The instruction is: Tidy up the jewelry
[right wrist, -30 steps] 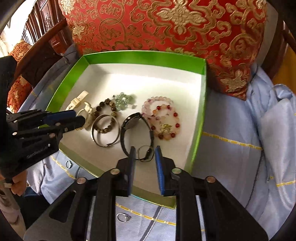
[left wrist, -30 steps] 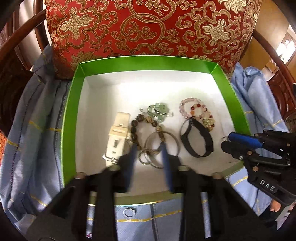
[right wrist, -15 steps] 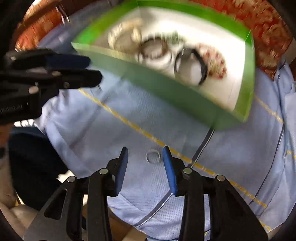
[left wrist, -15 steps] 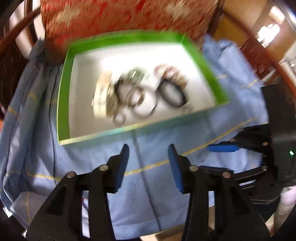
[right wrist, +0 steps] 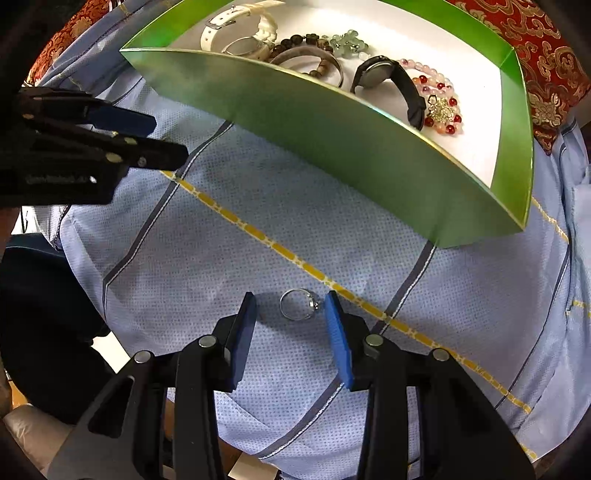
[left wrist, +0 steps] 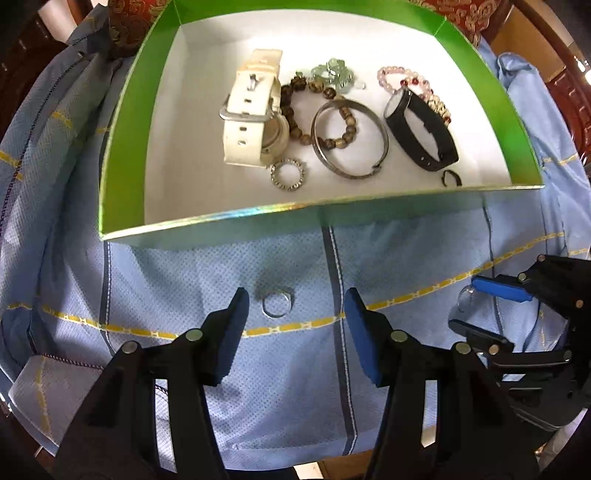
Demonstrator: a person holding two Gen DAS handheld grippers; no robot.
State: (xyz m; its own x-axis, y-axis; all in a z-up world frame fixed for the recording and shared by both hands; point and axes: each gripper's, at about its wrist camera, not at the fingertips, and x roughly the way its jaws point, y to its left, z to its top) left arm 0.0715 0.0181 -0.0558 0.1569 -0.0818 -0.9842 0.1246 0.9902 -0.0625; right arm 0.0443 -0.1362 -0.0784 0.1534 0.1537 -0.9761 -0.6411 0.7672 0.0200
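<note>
Both hand-held grippers agape, each straddling ring; lettering unreadable.

In your right wrist view the near wall of the green box hides part of the white watch and the metal bangle. The red cushion is cut off at the top edge in your left wrist view.

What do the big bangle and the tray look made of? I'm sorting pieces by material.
The bangle looks like metal, a dull grey-silver band with faint glints and a small clasp. The tray looks like thin card: folded corners, glossy green walls, matte white floor.
</note>
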